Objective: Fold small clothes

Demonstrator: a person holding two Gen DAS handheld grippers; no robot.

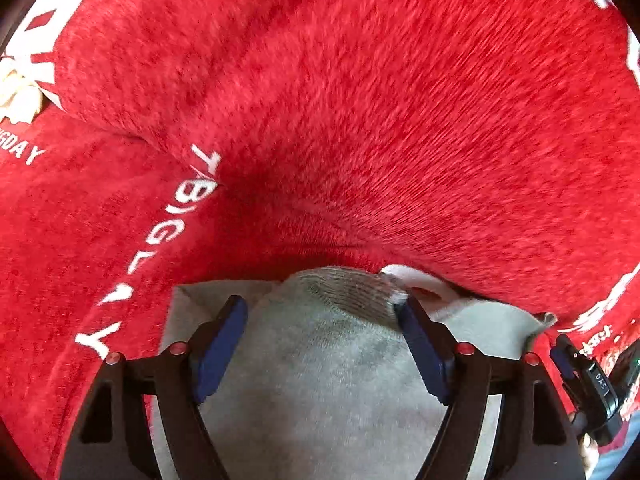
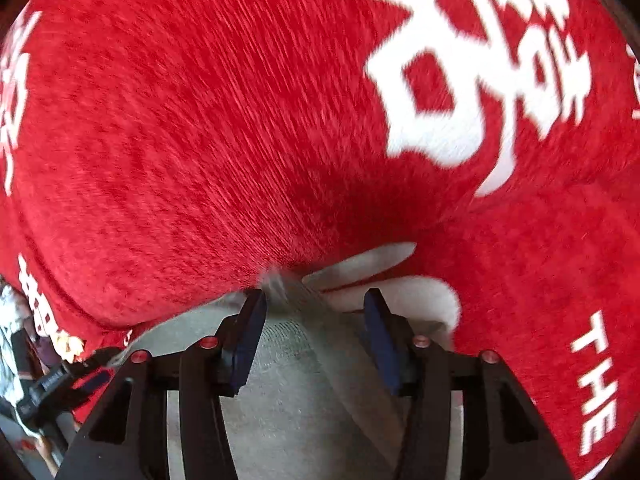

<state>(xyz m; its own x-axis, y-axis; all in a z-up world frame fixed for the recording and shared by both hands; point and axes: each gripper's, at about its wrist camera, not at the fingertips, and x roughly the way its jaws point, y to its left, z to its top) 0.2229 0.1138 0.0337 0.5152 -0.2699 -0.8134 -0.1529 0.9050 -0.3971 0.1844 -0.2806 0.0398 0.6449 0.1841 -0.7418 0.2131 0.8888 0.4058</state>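
Observation:
A small grey knit garment (image 1: pixel 320 364) lies on a red plush cloth (image 1: pixel 360 100) with white lettering. My left gripper (image 1: pixel 320 304) is open right above it, and the garment's ribbed end bulges up between the blue pads (image 1: pixel 220 344). Its right pad sits at the ribbed edge beside a white trim (image 1: pixel 416 280). In the right wrist view my right gripper (image 2: pixel 315 296) is open over the same grey garment (image 2: pixel 288 380). A raised ribbed ridge there stands close to the left pad (image 2: pixel 246 332).
The red cloth (image 2: pixel 200 140) rises in a big fold just beyond both grippers. A cream crumpled thing (image 1: pixel 16 96) lies at the far left. The other gripper shows at each view's lower edge (image 1: pixel 592 384) (image 2: pixel 60 384).

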